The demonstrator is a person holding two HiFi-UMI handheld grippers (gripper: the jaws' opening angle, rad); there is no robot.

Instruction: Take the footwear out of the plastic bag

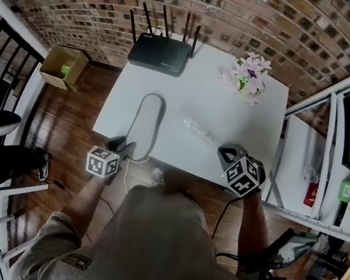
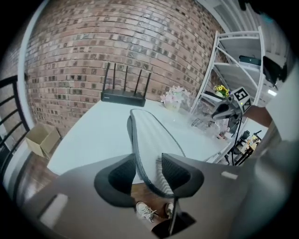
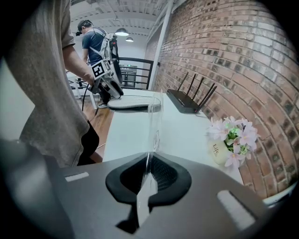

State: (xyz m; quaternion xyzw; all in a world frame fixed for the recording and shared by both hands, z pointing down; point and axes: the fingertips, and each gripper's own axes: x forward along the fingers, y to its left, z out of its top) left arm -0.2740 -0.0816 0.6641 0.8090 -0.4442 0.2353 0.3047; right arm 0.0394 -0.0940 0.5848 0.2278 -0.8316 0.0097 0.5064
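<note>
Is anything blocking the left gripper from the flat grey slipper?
No. One end of the flat grey slipper sits between the open jaws of the left gripper; the clear plastic bag is pinched in the right gripper.

A white table [image 1: 199, 101] stands against a brick wall [image 1: 274, 15] on wooden floor [image 1: 68, 122].

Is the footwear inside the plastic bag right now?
No, in the head view the footwear lies bare on the white table, with the clear plastic bag lying apart to its right.
</note>
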